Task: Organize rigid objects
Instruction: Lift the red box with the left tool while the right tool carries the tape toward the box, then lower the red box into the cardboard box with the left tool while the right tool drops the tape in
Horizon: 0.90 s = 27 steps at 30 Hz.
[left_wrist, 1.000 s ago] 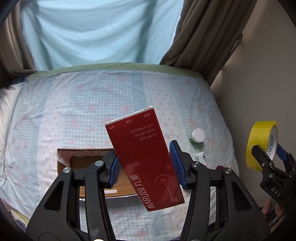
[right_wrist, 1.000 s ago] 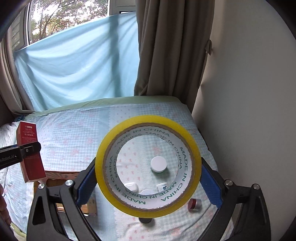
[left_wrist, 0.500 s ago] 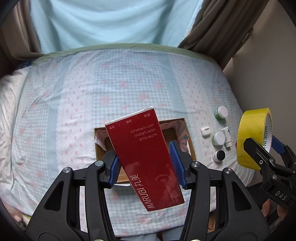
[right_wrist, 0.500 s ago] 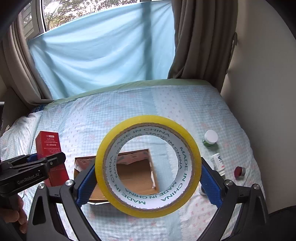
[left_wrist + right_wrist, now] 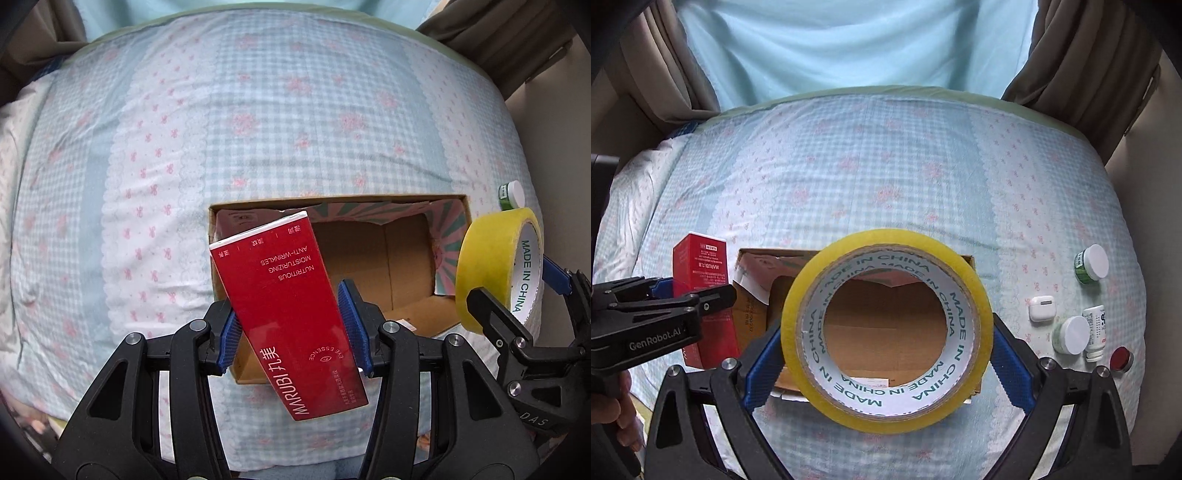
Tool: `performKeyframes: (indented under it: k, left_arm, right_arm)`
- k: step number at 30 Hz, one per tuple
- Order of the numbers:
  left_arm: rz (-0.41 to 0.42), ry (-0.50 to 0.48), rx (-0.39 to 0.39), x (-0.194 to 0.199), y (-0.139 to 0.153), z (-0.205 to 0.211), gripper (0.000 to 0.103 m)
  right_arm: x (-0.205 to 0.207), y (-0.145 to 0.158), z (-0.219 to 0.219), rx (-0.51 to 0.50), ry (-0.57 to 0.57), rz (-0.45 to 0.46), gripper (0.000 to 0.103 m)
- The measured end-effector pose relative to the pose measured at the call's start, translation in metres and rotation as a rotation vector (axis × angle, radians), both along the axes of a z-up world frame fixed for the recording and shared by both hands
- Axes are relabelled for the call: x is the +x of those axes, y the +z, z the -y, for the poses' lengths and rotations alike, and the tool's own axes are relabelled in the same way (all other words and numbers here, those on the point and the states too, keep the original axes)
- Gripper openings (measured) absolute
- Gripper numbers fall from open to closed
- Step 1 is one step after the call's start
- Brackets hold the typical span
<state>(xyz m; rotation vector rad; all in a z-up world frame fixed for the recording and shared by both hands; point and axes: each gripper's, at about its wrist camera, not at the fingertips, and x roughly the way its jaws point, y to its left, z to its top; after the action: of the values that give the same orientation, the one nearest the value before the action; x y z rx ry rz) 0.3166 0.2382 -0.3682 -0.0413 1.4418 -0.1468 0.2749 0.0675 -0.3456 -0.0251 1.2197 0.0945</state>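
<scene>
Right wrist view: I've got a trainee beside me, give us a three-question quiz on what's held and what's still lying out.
1. True or false: the open cardboard box already holds the yellow roll of packing tape.
2. Which hand-held gripper grips the red rectangular carton?
A. left
B. right
3. Fill in: the small white earbud case lies on the ____ bedspread.

Key:
1. False; the right hand-held gripper holds the tape over the box.
2. A; the left hand-held gripper.
3. Checked.
</scene>
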Motion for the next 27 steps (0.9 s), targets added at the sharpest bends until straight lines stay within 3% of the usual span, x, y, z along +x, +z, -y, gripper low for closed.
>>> performKeyframes:
  k: [6,11,21,22,24,25,27]
  left_arm:
    - [-0.094,-0.054,0.048,0.018,-0.063,0.016,0.045]
    - [-0.167,-0.116,0.104,0.022,-0.105,0.033,0.045]
    - [-0.176,-0.191,0.155,0.025,-0.118,0.048,0.047]
    - [-0.169,-0.203,0.156,0.027,-0.115,0.050,0.050]
    - [-0.127,-0.228,0.165,0.028,-0.105,0.053,0.091]
    - [-0.091,-0.236,0.171,0.028,-0.098,0.053,0.102]
    - [-0.056,-0.261,0.189,0.027,-0.089,0.055,0.103]
  right_arm:
    - [0.021,-0.070,-0.012,-0.078,0.132,-0.109,0.097]
    - [0.030,-0.106,-0.018,-0.087,0.225,-0.175,0.097]
    - [0.042,-0.130,-0.008,-0.087,0.239,-0.243,0.097]
    - [0.042,-0.130,-0.007,-0.078,0.242,-0.242,0.098]
    - [0.042,-0.134,-0.008,-0.088,0.261,-0.269,0.098]
    - [0.041,-0.136,-0.008,-0.108,0.271,-0.290,0.102]
    - [0.037,-0.132,-0.008,-0.072,0.301,-0.267,0.103]
